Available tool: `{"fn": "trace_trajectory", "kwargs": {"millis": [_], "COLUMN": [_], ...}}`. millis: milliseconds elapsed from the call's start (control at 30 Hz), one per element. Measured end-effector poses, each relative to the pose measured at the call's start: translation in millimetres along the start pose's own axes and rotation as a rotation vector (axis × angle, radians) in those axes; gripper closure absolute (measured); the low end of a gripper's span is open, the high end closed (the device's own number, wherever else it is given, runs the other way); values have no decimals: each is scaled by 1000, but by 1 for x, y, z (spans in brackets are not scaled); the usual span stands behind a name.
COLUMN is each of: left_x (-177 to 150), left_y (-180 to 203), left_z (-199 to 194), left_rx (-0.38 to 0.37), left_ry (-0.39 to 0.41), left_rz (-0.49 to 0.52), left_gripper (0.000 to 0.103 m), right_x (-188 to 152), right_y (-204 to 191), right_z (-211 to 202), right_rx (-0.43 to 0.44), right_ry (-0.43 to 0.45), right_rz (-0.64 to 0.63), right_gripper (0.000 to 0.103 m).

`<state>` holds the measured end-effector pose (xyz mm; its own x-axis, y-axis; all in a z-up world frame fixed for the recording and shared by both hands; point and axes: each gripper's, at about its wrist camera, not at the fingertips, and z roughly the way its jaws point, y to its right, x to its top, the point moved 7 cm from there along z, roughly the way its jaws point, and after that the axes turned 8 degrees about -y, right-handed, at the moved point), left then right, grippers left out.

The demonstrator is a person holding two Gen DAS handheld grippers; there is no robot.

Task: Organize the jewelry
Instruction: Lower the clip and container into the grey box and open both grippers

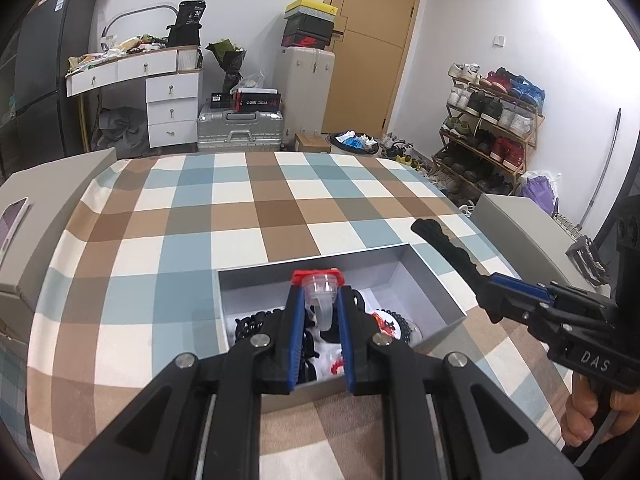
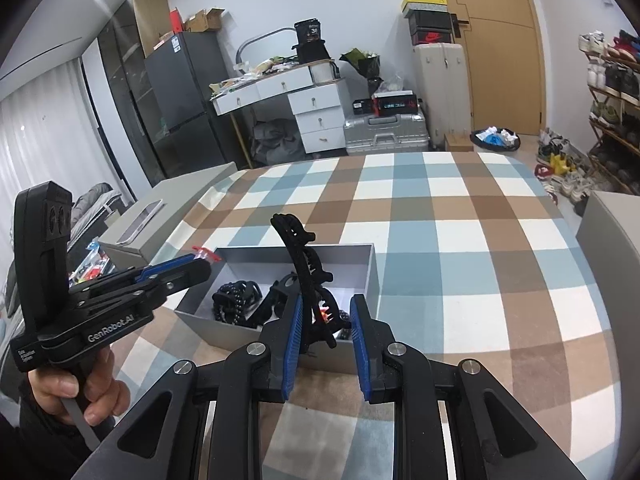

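An open grey box (image 1: 436, 292) (image 2: 370, 268) sits on the checked cloth and holds several black hair clips (image 2: 236, 300) and beaded pieces (image 1: 400, 326). My left gripper (image 1: 320, 300) is shut on a clear hair claw with a red end (image 1: 318, 286) and holds it over the box; its red tip shows in the right wrist view (image 2: 206, 254). My right gripper (image 2: 326, 316) holds a long black hair clip (image 2: 306, 272) (image 1: 444, 244) that sticks up above the box's near right part; the clip rests against the left pad, and a gap shows to the right pad.
A grey box with a phone on it (image 2: 146, 216) stands left of the table. Another grey box (image 1: 532, 232) stands at the right edge. A shoe rack (image 1: 488, 128), suitcases (image 1: 240, 128) and a white desk (image 1: 160, 92) are behind the table.
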<state>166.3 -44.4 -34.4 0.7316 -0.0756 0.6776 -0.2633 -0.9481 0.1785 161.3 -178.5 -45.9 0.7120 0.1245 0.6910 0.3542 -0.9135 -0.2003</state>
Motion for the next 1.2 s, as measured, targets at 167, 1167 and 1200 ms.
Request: {"fn": "trace_trajectory", "kwargs": {"millis": [167, 1167, 1200], "left_x": [-2, -4, -4], "left_y": [-2, 1, 1], "left_z": [11, 26, 26], "left_rx": [16, 81, 81], "left_ry": [-26, -53, -53], "left_rz": [-15, 26, 26], "left_gripper": [92, 92, 92], "right_x": [1, 2, 2], "right_y": [-1, 1, 2], "right_z": [14, 36, 36], "right_rx": [-4, -57, -54], "right_ry": [-23, -27, -28], "right_rz": [1, -30, -28], "right_gripper": [80, 80, 80]}}
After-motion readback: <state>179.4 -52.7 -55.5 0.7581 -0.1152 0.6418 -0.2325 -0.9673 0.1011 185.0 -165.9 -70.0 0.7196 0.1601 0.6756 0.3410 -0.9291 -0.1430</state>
